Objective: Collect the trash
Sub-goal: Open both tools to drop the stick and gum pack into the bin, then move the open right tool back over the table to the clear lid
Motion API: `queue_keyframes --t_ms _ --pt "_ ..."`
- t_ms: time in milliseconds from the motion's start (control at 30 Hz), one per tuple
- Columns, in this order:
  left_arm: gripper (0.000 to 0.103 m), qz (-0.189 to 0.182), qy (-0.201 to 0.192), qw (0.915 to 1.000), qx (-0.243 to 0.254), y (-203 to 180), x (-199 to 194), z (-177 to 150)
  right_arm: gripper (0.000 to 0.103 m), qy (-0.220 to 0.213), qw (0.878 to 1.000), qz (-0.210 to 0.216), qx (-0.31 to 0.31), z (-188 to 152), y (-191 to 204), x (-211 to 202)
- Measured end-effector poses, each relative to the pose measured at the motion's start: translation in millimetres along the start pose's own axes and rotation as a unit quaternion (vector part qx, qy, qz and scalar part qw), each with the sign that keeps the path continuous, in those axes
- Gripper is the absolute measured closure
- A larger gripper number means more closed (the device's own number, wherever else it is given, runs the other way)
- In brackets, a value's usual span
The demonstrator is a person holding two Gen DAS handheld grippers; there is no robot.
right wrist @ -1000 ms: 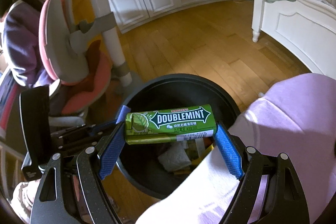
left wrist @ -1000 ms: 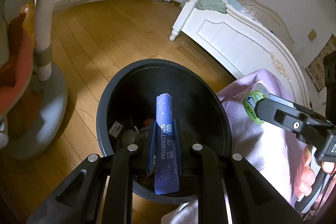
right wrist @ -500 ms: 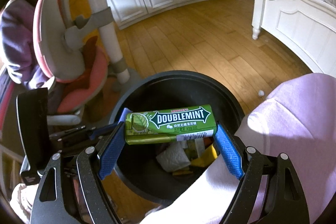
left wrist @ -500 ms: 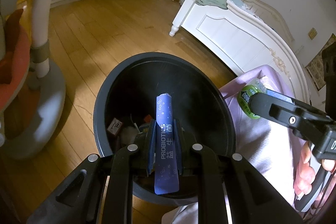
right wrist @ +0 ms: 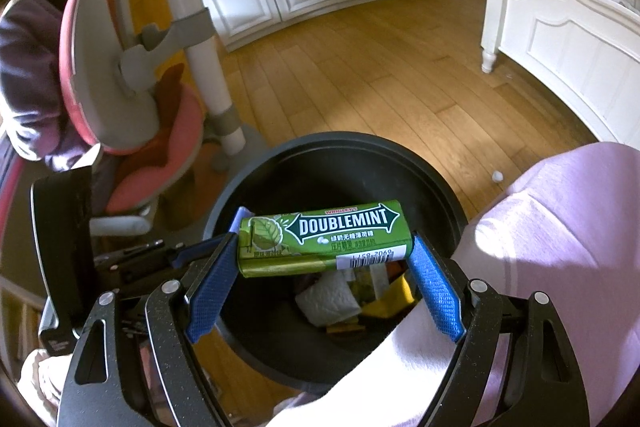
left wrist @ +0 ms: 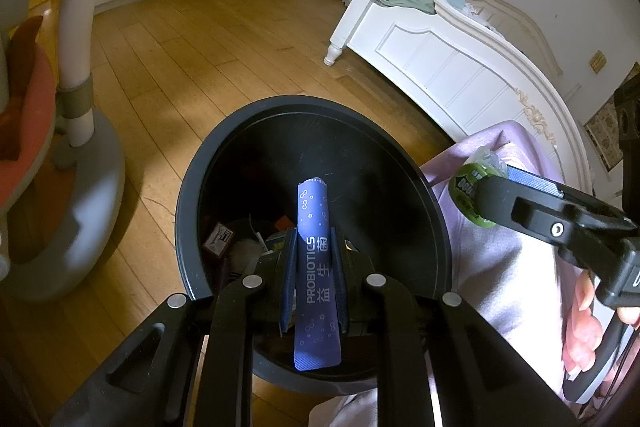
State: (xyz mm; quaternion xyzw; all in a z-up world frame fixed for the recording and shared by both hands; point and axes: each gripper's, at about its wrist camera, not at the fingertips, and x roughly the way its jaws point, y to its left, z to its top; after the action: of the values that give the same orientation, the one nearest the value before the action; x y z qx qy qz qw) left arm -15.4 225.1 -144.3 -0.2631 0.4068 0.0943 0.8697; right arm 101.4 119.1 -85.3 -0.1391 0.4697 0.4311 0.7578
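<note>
Since a second ago the dark bin (left wrist: 192,211) has slid slightly up and right in the left wrist view and looms larger in both; neither grip has changed. The left gripper (left wrist: 314,267) stays clamped on a blue probiotics sachet (left wrist: 316,267), which stands lengthwise between the pads with its top end pointing to 12 o'clock, over the bin's mouth. The right gripper (right wrist: 324,255) stays clamped wide on a green Doublemint pack (right wrist: 324,239), held crosswise by its two ends, also above the bin opening. Both tools tilt steeply downward. In the left wrist view the right tool enters from 3 o'clock, with the person's fingers (left wrist: 580,327) curled on its handle at 4 o'clock. Below the pack lie crumpled white paper (right wrist: 328,301) and yellow scraps (right wrist: 394,297) in the bin; the remaining litter is too dark to identify. A lilac-clad leg (right wrist: 560,227) covers the bin's rim at 4 o'clock. A pink chair (right wrist: 132,131) stands at 9 o'clock, a white bed (left wrist: 460,67) at 2 o'clock on the wooden floor (left wrist: 192,47).
</note>
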Motion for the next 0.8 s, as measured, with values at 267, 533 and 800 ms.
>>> queue_keyframes --t_ms 267,533,800 --pt "0.083 0.008 0.011 0.9999 -0.001 -1.3 3.8 -0.1 0.021 -0.005 1.0 0.005 0.006 1.2 1.2 -0.7" --pt "0.046 0.024 0.009 0.9997 -0.006 -1.9 -1.0 -4.3 0.02 -0.018 1.0 0.012 0.017 -2.8 -2.8 -9.4" --pt "0.028 0.043 -0.025 0.9985 0.02 -25.3 -19.1 -6.8 0.02 -0.047 0.998 0.026 0.034 -17.8 -15.6 -38.8"
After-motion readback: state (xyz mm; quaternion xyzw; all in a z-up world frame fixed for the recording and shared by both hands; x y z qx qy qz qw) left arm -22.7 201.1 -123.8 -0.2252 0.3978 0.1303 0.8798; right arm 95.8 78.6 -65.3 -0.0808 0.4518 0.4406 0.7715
